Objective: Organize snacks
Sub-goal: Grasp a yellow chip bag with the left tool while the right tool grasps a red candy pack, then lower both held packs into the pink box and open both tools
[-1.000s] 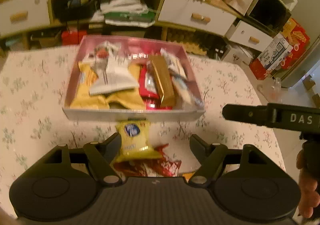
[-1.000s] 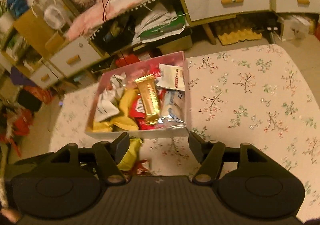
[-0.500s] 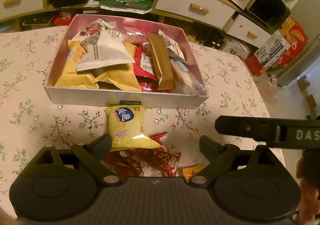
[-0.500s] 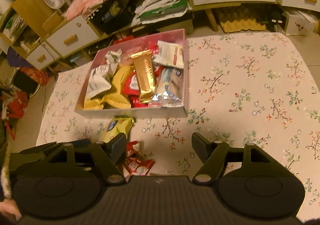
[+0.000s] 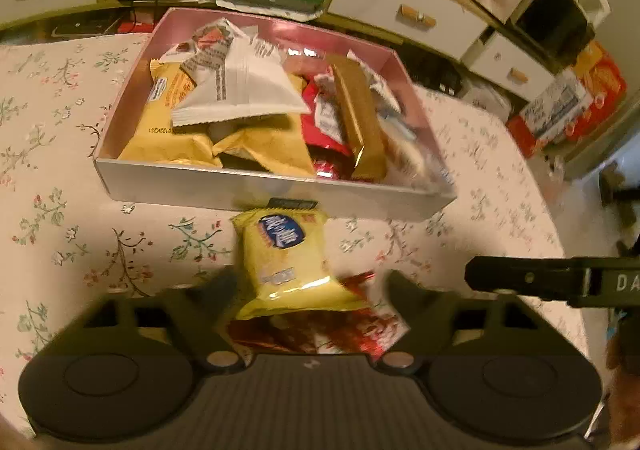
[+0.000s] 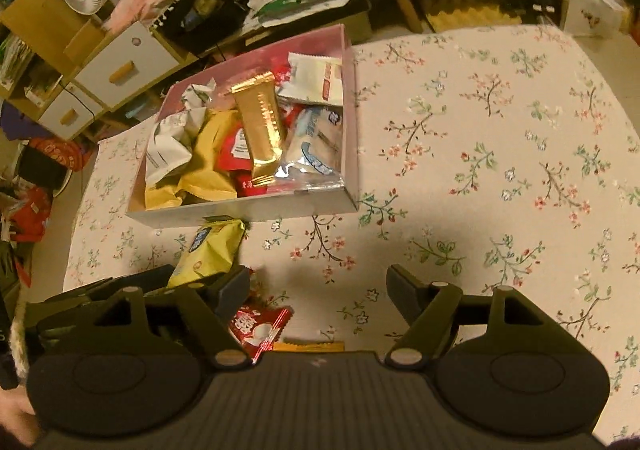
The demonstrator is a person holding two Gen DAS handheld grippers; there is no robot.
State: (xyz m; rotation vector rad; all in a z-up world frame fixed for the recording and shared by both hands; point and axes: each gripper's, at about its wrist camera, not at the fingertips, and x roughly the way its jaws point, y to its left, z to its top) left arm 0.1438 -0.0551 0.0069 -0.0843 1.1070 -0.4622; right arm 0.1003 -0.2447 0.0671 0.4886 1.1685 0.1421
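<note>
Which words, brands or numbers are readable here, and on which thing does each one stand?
"DA": on the right gripper, cut off by the frame edge.
Yellow packet: blue logo, too blurred to read.
Red packet: characters unclear.
Packets in the box: print too small.

The left gripper (image 5: 308,290) is held low, fingers (image 5: 218,292) spread wide apart, slightly blurred. The right gripper (image 6: 318,290) sits just beside it on its right, fingers (image 6: 404,288) equally wide with nothing between them; its one finger shows in the left view.
</note>
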